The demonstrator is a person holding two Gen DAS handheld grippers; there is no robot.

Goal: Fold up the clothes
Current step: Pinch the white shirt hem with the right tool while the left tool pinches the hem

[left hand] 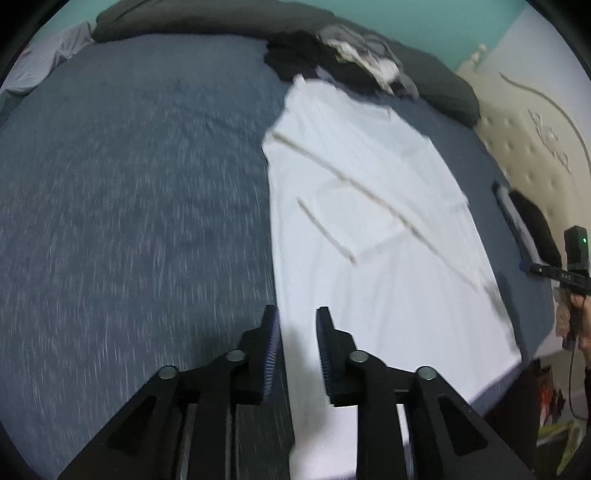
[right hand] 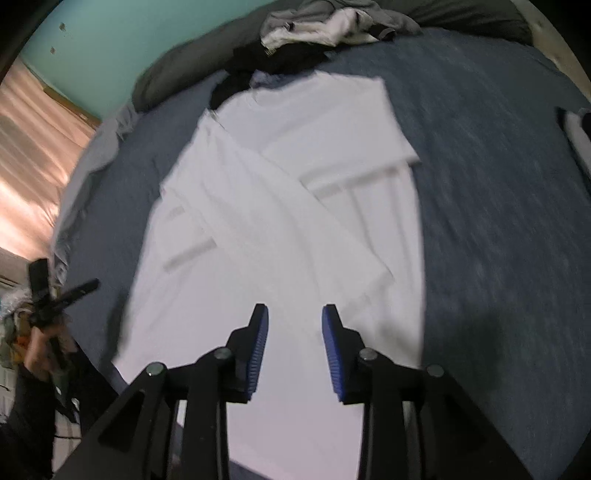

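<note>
Between our two tools, at 6 o'clock in each wrist view, lies the near hem of the white cotton T-shirt [right hand: 280, 229]. Our left hand-held gripper [left hand: 297, 317] stands part open over the shirt's left edge with nothing between its ribbed blue pads; our right hand-held gripper [right hand: 293, 314] stands a little wider over the middle of the hem, also with nothing in it. Outward, the shirt is spread flat on the blue-grey heathered bed sheet [left hand: 129, 184], running toward 12 o'clock, with both sides and sleeves already lying folded inward across its body. We judge the lengthwise fold is in place, and what remains is bringing hem and collar end together, which calls for both pairs of fingers to close on the near corners; whether they are coming in or drawing away we cannot tell.

At 12 o'clock a heap of black, grey and white crumpled clothes [right hand: 317, 33] sits against a dark grey pillow roll [left hand: 221, 18]. Motion blur smears both views. The hem passes under the grippers out of sight, and a black-and-white item [left hand: 524, 221] at 3 o'clock is too blurred to name.
</note>
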